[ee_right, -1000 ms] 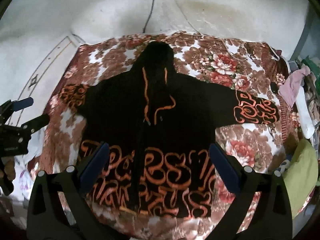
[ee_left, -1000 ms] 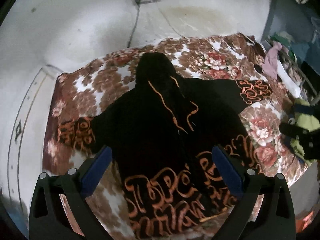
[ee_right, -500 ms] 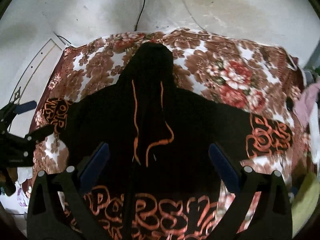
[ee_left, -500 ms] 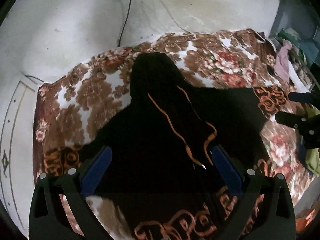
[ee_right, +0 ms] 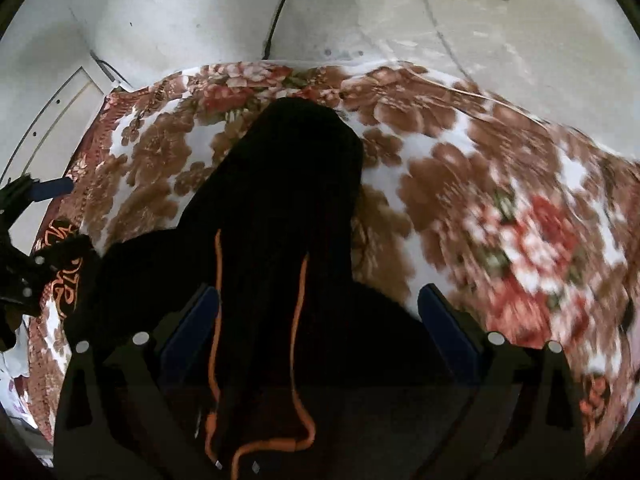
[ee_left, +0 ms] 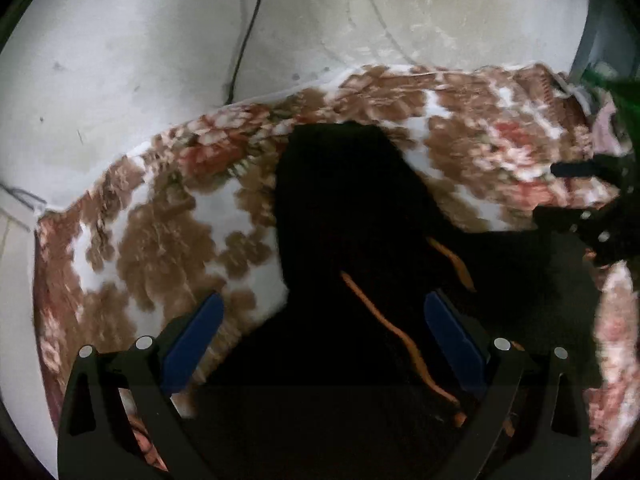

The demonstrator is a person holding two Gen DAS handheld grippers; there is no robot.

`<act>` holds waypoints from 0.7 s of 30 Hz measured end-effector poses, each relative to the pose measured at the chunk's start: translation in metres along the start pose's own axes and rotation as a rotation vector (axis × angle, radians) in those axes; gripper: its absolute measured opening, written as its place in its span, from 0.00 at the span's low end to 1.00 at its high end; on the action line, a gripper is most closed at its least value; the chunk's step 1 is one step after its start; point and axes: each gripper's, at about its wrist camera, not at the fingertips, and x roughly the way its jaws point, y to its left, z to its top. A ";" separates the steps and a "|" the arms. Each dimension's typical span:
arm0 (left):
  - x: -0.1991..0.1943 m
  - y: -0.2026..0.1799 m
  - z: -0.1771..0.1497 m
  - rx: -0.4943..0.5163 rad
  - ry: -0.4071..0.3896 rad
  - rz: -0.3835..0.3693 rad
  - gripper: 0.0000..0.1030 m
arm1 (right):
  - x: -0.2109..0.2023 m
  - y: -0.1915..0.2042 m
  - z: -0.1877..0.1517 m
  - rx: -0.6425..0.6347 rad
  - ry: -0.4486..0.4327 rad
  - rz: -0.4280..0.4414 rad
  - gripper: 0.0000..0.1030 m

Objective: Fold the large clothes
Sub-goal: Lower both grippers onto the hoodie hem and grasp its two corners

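A black hoodie (ee_left: 360, 240) with orange drawstrings (ee_left: 404, 340) lies flat on a floral blanket (ee_left: 160, 232), hood toward the wall. It also shows in the right wrist view (ee_right: 280, 208) with its drawstrings (ee_right: 298, 320) and an orange-lettered sleeve (ee_right: 60, 264) at far left. My left gripper (ee_left: 320, 336) is open and empty, low over the hoodie's left shoulder. My right gripper (ee_right: 318, 324) is open and empty, low over the chest below the hood. Each gripper shows at the edge of the other's view: the right one (ee_left: 592, 208), the left one (ee_right: 28, 240).
A white wall (ee_left: 160, 40) with a hanging black cable (ee_left: 248, 40) stands behind the bed. The blanket (ee_right: 500, 200) spreads wide to the right of the hood. Clothes (ee_left: 608, 128) lie at the far right.
Both grippers have moved forward and down toward the hood and shoulders. The lettered hem has dropped out of view. Both stay open.
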 end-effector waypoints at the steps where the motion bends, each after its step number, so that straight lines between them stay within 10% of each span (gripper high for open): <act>1: 0.010 0.004 0.005 0.007 -0.004 -0.011 0.95 | 0.017 -0.003 0.010 -0.013 0.006 0.004 0.95; 9: 0.129 0.041 0.061 0.028 0.021 -0.079 0.94 | 0.123 -0.031 0.072 0.015 0.044 -0.021 0.95; 13: 0.178 0.054 0.081 0.053 0.073 -0.112 0.63 | 0.164 -0.031 0.092 -0.029 0.060 -0.084 0.95; 21: 0.229 0.073 0.112 0.023 0.120 -0.167 0.63 | 0.201 -0.044 0.116 -0.004 0.106 -0.016 0.77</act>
